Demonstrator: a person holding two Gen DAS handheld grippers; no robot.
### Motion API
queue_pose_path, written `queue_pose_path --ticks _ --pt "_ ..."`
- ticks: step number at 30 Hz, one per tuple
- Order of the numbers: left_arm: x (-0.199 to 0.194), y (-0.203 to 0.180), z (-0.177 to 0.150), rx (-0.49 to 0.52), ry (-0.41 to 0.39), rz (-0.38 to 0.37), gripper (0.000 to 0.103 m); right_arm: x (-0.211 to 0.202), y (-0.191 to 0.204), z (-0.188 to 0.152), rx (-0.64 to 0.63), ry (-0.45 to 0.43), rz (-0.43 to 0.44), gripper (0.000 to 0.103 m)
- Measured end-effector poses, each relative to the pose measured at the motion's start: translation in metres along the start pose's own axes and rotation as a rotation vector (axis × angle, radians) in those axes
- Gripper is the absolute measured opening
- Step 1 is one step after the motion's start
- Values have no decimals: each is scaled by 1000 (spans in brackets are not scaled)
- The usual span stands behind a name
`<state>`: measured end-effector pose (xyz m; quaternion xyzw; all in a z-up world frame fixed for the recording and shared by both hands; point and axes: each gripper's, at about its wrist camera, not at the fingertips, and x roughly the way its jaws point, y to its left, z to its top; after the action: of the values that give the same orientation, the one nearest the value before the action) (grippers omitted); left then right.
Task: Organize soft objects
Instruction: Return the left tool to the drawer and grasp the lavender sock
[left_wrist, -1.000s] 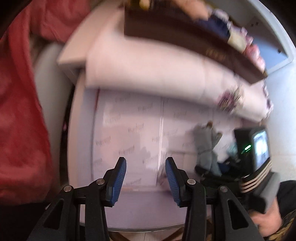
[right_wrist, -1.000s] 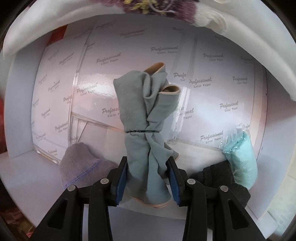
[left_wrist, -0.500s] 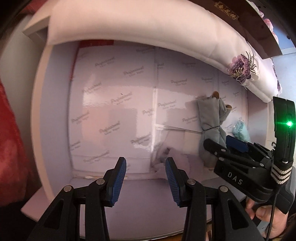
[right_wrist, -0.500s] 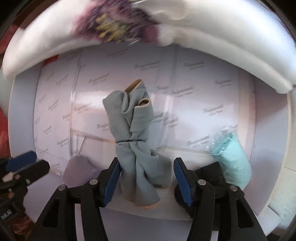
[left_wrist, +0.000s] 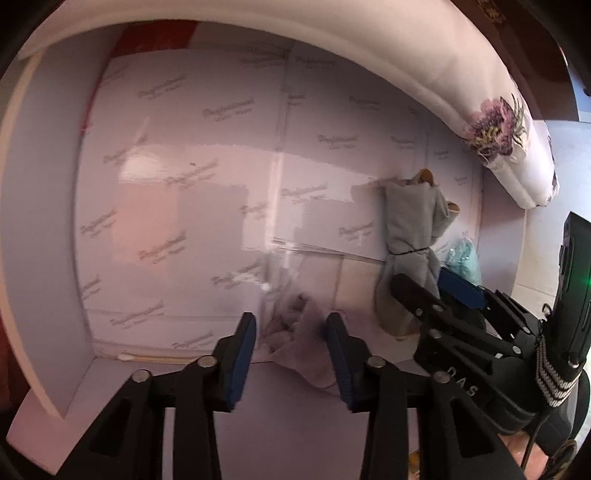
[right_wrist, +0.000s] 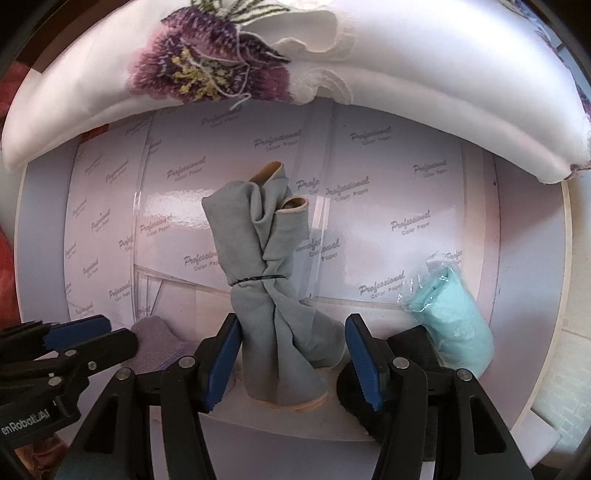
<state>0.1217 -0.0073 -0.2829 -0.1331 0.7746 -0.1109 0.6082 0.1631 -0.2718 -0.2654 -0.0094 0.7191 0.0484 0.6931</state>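
Observation:
A grey cloth bundle (right_wrist: 258, 258) tied with a black band stands upright in a white paper-lined box (left_wrist: 40, 221). My right gripper (right_wrist: 291, 354) is open around its base, both pads a little clear of the cloth. The same bundle (left_wrist: 410, 229) and right gripper (left_wrist: 421, 284) show at the right of the left wrist view. A lilac knitted cloth (left_wrist: 299, 343) lies on the box floor between the fingers of my left gripper (left_wrist: 291, 347), whose jaws are closing. In the right wrist view the left gripper (right_wrist: 118, 332) points at the lilac cloth (right_wrist: 155, 343).
A teal bundle in clear plastic (right_wrist: 450, 321) leans at the right, with a black soft item (right_wrist: 410, 347) before it. A white folded cloth with purple embroidery (right_wrist: 295, 74) overhangs the box's far rim. A cotton swab (left_wrist: 147, 357) lies along the near left floor edge.
My right gripper let go of the grey bundle and its jaws widened; the bundle stays standing. My left gripper tipped and sank into the box onto the lilac cloth, jaws narrowing.

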Motion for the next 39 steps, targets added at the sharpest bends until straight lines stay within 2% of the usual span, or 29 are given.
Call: queue_pose_path --ticks 3,8,15,21,22,24,25,30,36,39 --pt "4 -7 6 20 8 -19 32 0 1 -1 -1 0 3 58" --pt "10 -15 9 60 1 -24 13 -1 4 -1 -3 -4 4 58" --pt "-19 -25 18 54 -102 -62 10 -1 9 -1 -5 -10 0 58" --pt "-35 -7 19 -28 -134 -15 9 -1 9 0 -6 -9 1 58" --pt "-34 -1 19 -56 -132 -7 10 -1 9 0 -5 -8 2 58" --pt "-34 9 19 -98 -125 -8 20 -1 8 0 -6 -7 2 58" --pt "-35 11 19 -112 -127 3 28 -1 8 0 -6 -7 3 58" --pt "-40 9 21 -109 -147 24 31 -4 5 1 9 -12 8 58" --pt "-29 -2 13 -25 -142 30 35 -11 1 4 27 -40 10 58" --pt "-17 -12 12 28 -130 75 37 -12 2 3 13 -41 -3 57"
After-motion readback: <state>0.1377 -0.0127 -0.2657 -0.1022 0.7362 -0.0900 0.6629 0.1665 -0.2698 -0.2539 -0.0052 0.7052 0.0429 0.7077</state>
